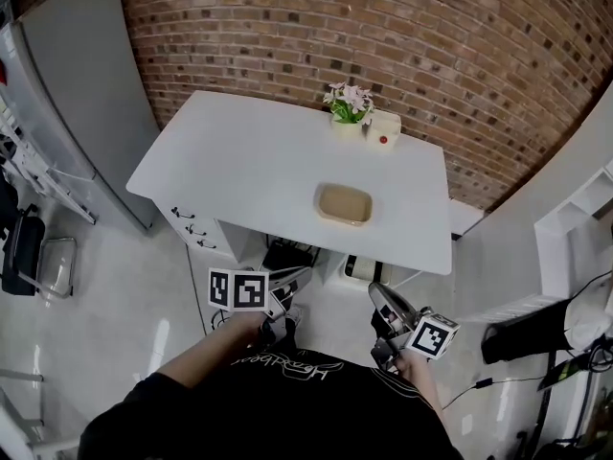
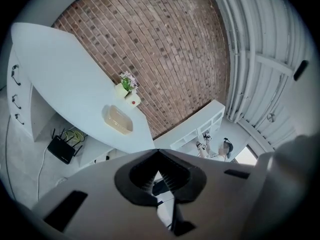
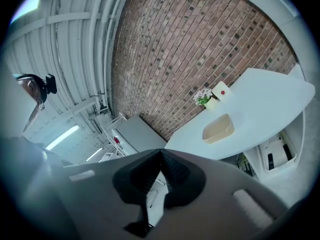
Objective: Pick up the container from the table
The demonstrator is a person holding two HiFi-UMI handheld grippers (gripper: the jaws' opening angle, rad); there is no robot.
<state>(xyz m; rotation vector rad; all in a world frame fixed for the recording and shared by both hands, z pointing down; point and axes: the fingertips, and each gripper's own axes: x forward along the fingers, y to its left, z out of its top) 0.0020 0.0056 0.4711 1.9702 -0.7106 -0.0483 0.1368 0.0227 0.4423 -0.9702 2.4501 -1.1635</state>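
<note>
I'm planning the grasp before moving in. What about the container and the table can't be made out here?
Container: whether it has a lid or contents; too small in every view.
White box with the red dot: what it is; too small, all views.
Things under the table: mostly hidden by the tabletop in the head view, tiny in both gripper views.
</note>
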